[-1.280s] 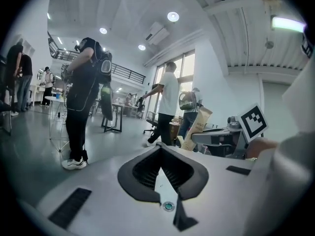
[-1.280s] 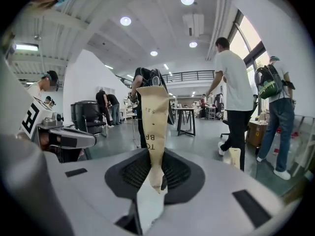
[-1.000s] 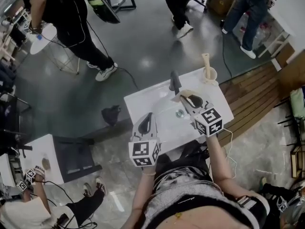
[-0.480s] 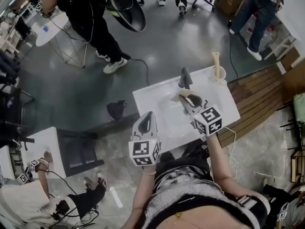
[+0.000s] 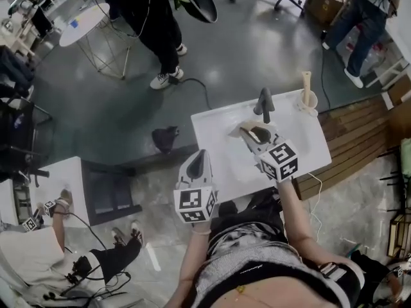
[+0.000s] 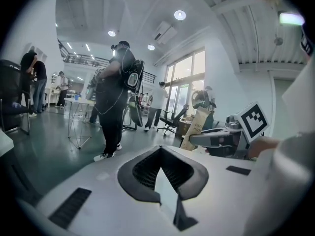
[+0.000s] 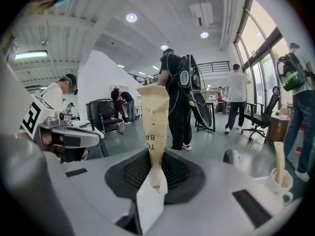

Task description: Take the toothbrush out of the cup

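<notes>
A small white cup stands on the far right corner of the white basin top, with a tan toothbrush upright in it. The right gripper view shows the same cup and toothbrush at the lower right. My right gripper hovers over the basin, left of the cup, shut on a tan paper sleeve with printed letters, whose top sticks up past the jaws. My left gripper hangs at the near edge, shut and empty.
A dark faucet rises at the basin's far edge between my right gripper and the cup. Several people stand on the grey floor beyond. A round white side table is far left, a wooden deck lies to the right.
The basin, faucet and cup have slid right in the head view while both grippers kept their place, so the right gripper is now farther from the cup. People behind have walked.
</notes>
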A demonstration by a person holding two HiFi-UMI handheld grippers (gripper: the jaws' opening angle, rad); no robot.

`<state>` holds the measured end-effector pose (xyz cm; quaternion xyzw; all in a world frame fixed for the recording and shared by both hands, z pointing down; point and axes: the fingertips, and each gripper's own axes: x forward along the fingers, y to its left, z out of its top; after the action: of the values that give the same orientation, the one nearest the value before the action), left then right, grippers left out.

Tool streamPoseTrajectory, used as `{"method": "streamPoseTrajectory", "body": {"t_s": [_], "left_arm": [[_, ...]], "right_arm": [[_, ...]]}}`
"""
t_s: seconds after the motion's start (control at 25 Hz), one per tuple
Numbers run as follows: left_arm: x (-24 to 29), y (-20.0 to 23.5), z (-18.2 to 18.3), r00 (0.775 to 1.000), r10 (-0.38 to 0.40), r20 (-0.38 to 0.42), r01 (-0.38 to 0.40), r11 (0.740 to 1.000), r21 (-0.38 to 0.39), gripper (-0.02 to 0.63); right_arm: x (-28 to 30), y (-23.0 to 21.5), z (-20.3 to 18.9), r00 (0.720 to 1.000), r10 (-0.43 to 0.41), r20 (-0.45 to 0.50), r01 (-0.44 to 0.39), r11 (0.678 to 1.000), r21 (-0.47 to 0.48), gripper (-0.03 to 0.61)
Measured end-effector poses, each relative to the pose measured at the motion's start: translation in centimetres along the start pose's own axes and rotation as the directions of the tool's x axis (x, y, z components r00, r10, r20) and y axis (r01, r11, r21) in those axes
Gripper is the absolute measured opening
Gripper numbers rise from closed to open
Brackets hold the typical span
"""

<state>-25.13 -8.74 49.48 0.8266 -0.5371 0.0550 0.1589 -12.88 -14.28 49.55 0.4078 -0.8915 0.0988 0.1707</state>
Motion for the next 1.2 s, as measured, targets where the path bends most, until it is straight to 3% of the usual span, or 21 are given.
{"method": "streamPoseTrajectory", "body": {"t_s": [0.6, 1.2], "left_arm": [[-1.6, 2.7, -1.2, 0.998, 0.058, -0.018, -0.059, 0.998, -0.033, 0.000], [-2.3, 4.5, -3.2, 0.996, 0.077, -0.054, -0.081, 0.995, -0.064, 0.000]], "right_arm": [[4.0, 3.8, -3.0, 0.986, 0.135, -0.101, -0.132, 0.991, 0.035, 0.115], [7.2, 7.4, -9.1, 0.924, 0.264, -0.275, -0.242, 0.964, 0.112, 0.115]]}}
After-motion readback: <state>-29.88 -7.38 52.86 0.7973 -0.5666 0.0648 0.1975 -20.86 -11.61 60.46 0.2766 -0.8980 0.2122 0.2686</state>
